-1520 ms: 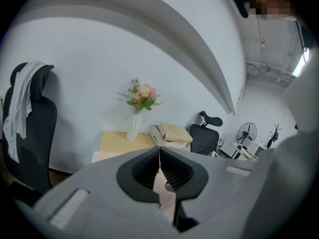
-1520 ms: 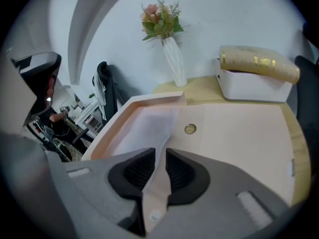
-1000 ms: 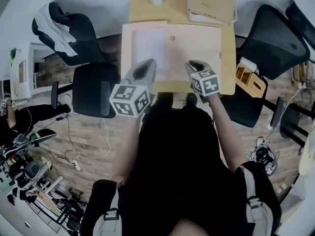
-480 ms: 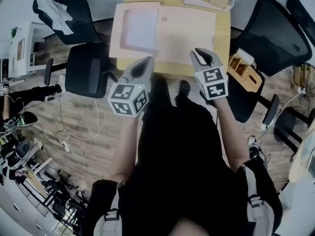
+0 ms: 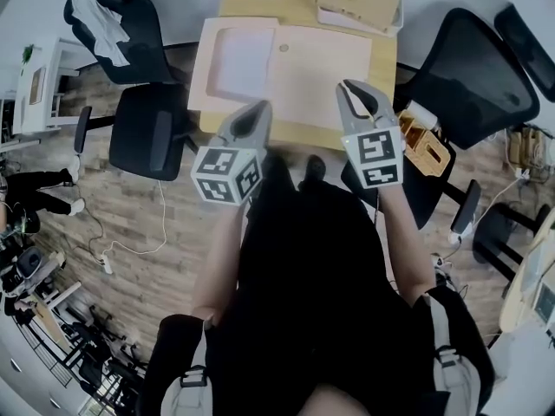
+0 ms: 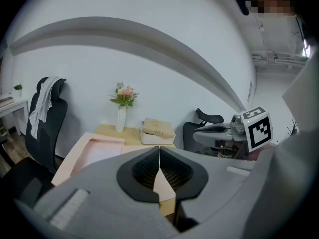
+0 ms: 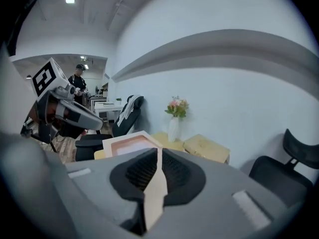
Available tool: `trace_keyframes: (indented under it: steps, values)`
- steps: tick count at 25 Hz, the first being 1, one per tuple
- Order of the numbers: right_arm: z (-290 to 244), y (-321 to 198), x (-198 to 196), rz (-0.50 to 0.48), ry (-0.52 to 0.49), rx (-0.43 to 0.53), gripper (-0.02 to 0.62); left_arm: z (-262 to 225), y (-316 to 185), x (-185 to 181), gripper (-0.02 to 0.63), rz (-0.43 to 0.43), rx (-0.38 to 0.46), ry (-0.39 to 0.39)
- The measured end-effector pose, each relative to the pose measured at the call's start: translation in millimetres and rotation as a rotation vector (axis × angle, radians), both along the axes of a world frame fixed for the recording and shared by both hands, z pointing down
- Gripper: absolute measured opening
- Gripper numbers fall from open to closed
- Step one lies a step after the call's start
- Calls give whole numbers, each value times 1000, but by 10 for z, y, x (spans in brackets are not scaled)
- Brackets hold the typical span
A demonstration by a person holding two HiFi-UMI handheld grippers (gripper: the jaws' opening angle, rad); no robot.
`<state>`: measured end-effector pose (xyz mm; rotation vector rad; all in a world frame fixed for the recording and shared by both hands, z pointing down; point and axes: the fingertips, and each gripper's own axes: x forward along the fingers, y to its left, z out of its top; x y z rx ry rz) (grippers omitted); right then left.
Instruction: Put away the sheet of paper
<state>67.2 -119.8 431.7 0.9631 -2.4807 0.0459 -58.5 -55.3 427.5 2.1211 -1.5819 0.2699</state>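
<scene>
A white sheet of paper (image 5: 244, 60) lies in the left half of an open pink folder (image 5: 323, 69) on the wooden table (image 5: 386, 78). My left gripper (image 5: 257, 111) hovers at the table's near edge, shut and holding nothing. My right gripper (image 5: 349, 88) is over the folder's near right part, also shut and empty. In the left gripper view the shut jaws (image 6: 159, 151) point at the folder (image 6: 93, 152), with the right gripper (image 6: 225, 133) beside them. The right gripper view shows its shut jaws (image 7: 159, 153), the folder (image 7: 130, 145) and the left gripper (image 7: 64, 108).
A white vase with flowers (image 6: 122, 116) and a flat cardboard box (image 5: 357, 0) stand at the table's back. Black office chairs sit to the left (image 5: 149, 141) and right (image 5: 475, 68). A small wooden crate (image 5: 423, 150) is by the right chair. Wooden floor surrounds the table.
My right gripper has reached further forward over the folder. The left gripper has stayed at the table's near edge. My head view has shifted slightly, so the table sits higher in it.
</scene>
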Motion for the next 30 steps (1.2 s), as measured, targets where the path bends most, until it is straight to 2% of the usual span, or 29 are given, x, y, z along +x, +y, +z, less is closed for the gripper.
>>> trace_keyframes:
  steps: [6, 13, 30]
  values:
    - [-332, 43, -114, -35, -61, 46, 5, -173, -60, -6, 11, 8, 52, -12]
    - [-678, 156, -194, -38, -145, 76, 3, -336, 2, -133, 11, -17, 78, -19]
    - [-698, 564, -31, -9, -215, 34, 3, -272, 326, 44, 11, 26, 68, -11]
